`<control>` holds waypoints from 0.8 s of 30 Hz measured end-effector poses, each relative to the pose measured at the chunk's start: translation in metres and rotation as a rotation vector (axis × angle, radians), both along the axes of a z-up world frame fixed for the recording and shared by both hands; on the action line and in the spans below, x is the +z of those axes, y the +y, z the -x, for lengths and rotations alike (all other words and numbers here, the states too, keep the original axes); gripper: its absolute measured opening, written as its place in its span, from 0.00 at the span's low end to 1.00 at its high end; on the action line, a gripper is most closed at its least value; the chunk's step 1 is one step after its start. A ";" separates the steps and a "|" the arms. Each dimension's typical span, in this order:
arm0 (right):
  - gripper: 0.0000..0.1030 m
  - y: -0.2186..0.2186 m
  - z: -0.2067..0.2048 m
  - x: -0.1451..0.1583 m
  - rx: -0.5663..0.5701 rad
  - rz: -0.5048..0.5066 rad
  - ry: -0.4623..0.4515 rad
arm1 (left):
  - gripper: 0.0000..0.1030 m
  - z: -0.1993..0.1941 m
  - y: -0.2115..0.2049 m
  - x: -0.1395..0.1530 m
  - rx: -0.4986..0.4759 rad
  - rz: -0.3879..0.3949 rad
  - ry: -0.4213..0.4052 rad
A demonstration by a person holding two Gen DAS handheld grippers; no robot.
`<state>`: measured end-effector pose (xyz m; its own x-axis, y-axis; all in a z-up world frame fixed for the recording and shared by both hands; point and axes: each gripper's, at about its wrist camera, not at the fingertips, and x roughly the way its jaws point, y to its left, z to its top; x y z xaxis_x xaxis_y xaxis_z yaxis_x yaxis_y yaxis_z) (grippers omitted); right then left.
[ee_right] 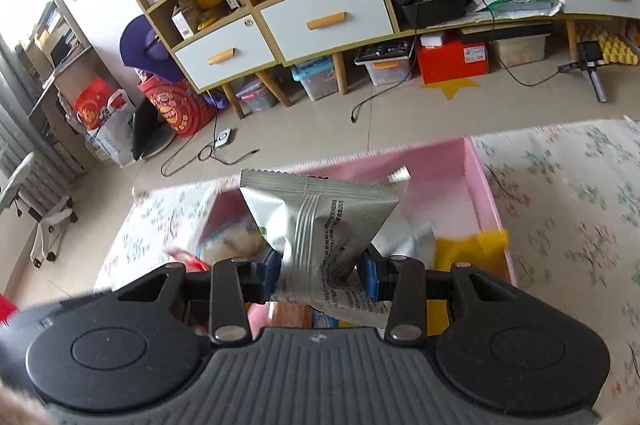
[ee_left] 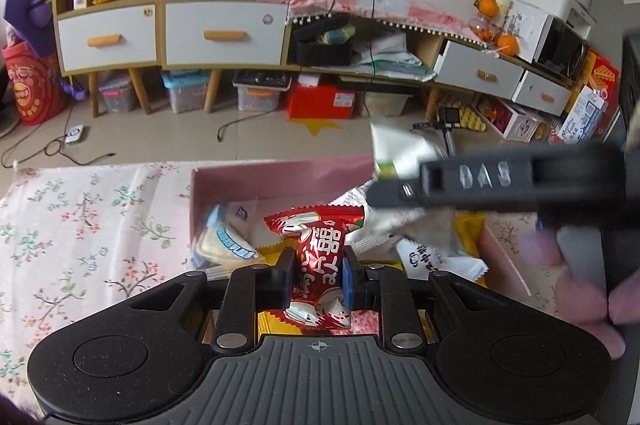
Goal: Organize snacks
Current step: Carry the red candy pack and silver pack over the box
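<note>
My left gripper [ee_left: 316, 279] is shut on a red snack packet [ee_left: 318, 257] with white characters, held upright over the pink box [ee_left: 256, 185]. My right gripper [ee_right: 320, 279] is shut on a silver snack packet [ee_right: 320, 221], also above the pink box [ee_right: 480, 177]. In the left wrist view the right gripper's black body [ee_left: 500, 185] crosses from the right with the silver packet [ee_left: 396, 153] sticking up from it. Inside the box lie a clear-wrapped pastry [ee_left: 228, 245], white packets [ee_left: 432, 257] and a yellow packet [ee_right: 468, 249].
The box sits on a floral tablecloth [ee_left: 80, 233] whose far edge drops to the tiled floor. A hand [ee_left: 568, 273] holds the right gripper at the lower right of the left wrist view. Wooden cabinets [ee_right: 280, 21], storage bins and cables stand beyond.
</note>
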<state>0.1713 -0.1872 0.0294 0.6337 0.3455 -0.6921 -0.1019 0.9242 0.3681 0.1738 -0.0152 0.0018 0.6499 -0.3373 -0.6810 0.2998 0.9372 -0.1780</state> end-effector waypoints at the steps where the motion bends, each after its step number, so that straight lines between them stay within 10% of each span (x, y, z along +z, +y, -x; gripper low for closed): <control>1: 0.37 0.003 -0.004 0.000 0.006 0.007 -0.003 | 0.20 -0.002 0.000 -0.003 -0.001 0.000 0.005; 12: 0.39 0.022 -0.022 -0.009 0.058 0.054 0.017 | 0.24 -0.012 -0.003 -0.018 -0.013 0.015 0.017; 20: 0.59 0.022 -0.022 -0.001 0.057 0.051 0.004 | 0.30 -0.012 -0.001 -0.018 -0.007 0.025 0.013; 24: 0.63 0.021 -0.019 0.005 0.056 0.065 -0.002 | 0.45 -0.009 -0.002 -0.016 -0.012 0.026 0.009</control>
